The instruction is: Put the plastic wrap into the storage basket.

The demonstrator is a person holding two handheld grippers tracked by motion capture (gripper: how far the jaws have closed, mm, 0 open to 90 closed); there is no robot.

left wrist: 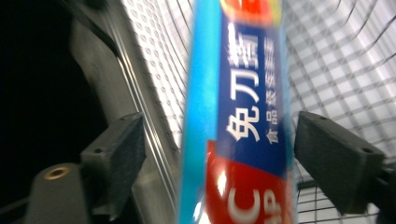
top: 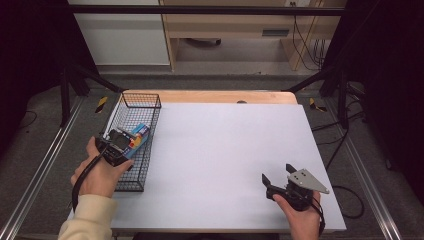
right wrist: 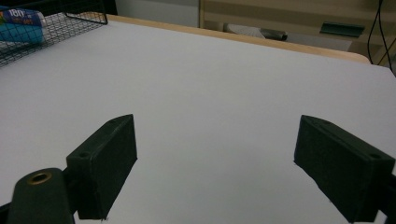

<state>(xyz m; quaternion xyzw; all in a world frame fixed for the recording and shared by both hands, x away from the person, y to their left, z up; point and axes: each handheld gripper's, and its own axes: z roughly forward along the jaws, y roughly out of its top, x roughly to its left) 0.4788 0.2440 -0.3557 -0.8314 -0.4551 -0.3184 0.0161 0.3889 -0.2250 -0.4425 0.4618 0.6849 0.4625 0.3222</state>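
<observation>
A blue and red box [top: 140,134] with white print lies in the black wire basket [top: 141,94] at the table's left edge. My left gripper [top: 118,146] is over the basket's near half. In the left gripper view the box [left wrist: 243,112] stands between the jaws of that gripper [left wrist: 218,122]. A gap shows beside the left pad, so the gripper is open. My right gripper [top: 277,173] rests low at the front right of the white table top [top: 225,145], open with nothing between its jaws [right wrist: 215,158]. The box [right wrist: 18,23] and basket [right wrist: 70,21] appear far off in the right gripper view.
A wooden strip [top: 225,96] runs along the table's far edge. Black frame legs [top: 65,95] stand at both sides, and cables [top: 350,200] lie on the floor at the right. A wooden shelf unit [top: 235,30] stands beyond the table.
</observation>
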